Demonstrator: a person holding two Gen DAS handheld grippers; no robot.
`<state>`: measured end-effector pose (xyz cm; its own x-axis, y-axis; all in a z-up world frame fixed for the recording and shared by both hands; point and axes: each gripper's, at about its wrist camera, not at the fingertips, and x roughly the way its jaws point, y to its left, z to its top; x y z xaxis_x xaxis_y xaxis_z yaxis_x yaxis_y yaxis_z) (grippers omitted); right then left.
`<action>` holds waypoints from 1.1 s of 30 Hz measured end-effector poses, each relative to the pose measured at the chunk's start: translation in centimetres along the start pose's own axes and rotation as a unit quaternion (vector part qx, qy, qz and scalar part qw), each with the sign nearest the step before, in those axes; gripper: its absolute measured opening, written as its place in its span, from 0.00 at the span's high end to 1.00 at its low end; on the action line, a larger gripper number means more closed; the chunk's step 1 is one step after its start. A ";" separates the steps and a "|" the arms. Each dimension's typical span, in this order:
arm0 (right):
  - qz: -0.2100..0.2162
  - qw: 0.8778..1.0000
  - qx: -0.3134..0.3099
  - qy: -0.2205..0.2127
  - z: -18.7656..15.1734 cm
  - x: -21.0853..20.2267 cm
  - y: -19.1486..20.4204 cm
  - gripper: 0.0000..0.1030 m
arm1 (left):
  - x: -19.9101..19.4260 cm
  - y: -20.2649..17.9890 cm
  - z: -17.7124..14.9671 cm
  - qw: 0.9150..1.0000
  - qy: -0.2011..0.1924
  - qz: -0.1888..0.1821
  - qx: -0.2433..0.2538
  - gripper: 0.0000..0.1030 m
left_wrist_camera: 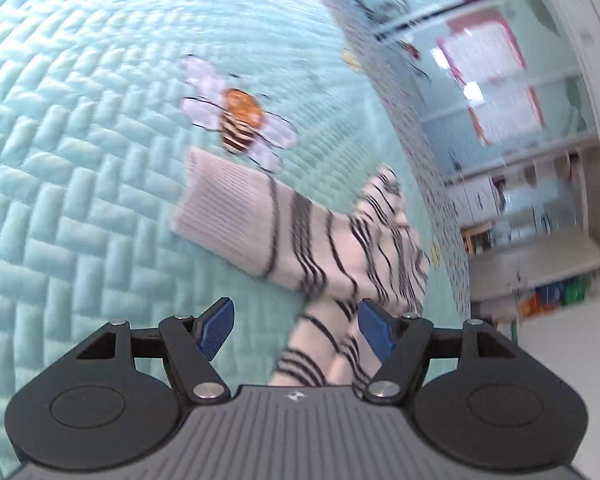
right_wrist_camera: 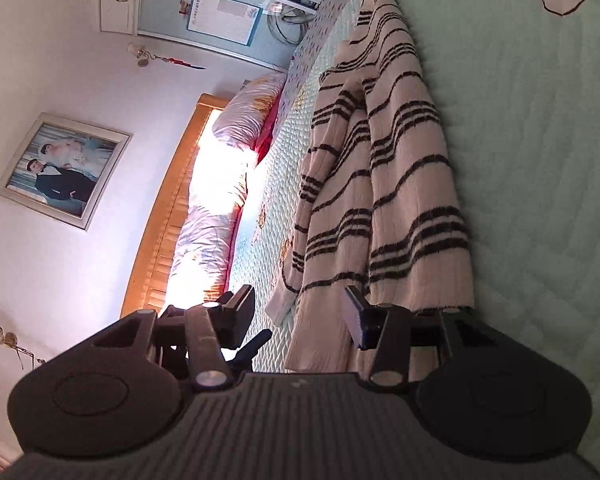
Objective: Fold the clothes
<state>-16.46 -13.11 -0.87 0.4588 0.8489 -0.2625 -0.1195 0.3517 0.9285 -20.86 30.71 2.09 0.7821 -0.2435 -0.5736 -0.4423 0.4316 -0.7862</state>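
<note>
Sweater: cream knit, dark stripes, rumpled.
Place: on quilted bed.
Axis: lengthways along bed's edge, sleeve cuff angled inward.
Left claw: apart.
Right claw: apart.

My right gripper open, above striped sweater lying on green quilt; pillows, headboard beyond.
</note>
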 end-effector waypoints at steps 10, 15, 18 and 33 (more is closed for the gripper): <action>-0.002 1.000 0.013 -0.015 1.2 0.7 -0.5 0.42 | 1.1 2.6 1.2 0.993 -0.019 -0.013 -0.112 0.31; -0.008 1.000 0.020 -0.006 0.6 1.3 -1.3 0.41 | 1.5 2.3 0.6 0.991 -0.057 -0.020 -0.122 0.30; -0.011 1.000 0.014 -0.002 0.5 1.6 -1.0 0.40 | 2.0 1.7 0.5 0.990 -0.078 -0.022 -0.118 0.29; -0.029 0.999 0.006 -0.019 0.7 -0.2 -1.3 0.39 | 2.1 -10.0 3.0 0.969 -0.148 0.015 0.195 0.86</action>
<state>-15.75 -14.04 -1.83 0.4975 0.8116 -0.3063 -0.0807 0.3948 0.9152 -13.52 28.47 9.41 0.8891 0.0099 -0.4577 -0.3123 0.7441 -0.5906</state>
